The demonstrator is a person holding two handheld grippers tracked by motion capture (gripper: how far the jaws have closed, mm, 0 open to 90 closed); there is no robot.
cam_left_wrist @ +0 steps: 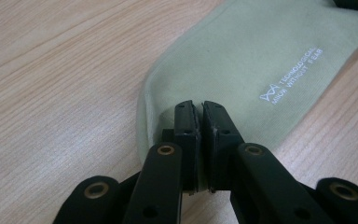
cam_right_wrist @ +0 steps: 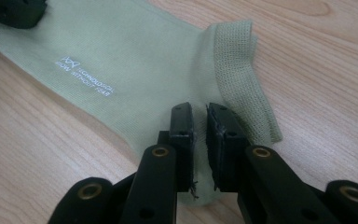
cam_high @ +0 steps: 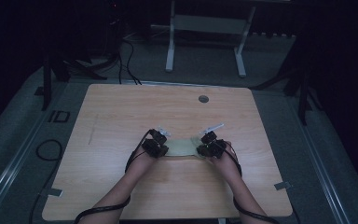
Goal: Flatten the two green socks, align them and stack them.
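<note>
Forearms come in over the near edge of the surface [cam_high: 121, 107], each hand working a gripper at one end of a pale green sock [cam_high: 182, 147] lying flat just nearer than mid-surface. Left gripper [cam_left_wrist: 199, 106] has its fingers pressed together, pinching the toe end. Right gripper [cam_right_wrist: 199, 111] shows a slim gap between its fingers at the cuff end; I judge that grip weak, so any stretch could slip the cuff free.

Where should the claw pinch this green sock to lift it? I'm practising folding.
Pinch the ribbed cuff from above. It curls up off the table, giving an edge to bite, while the rest of the sock lies flat.
</note>
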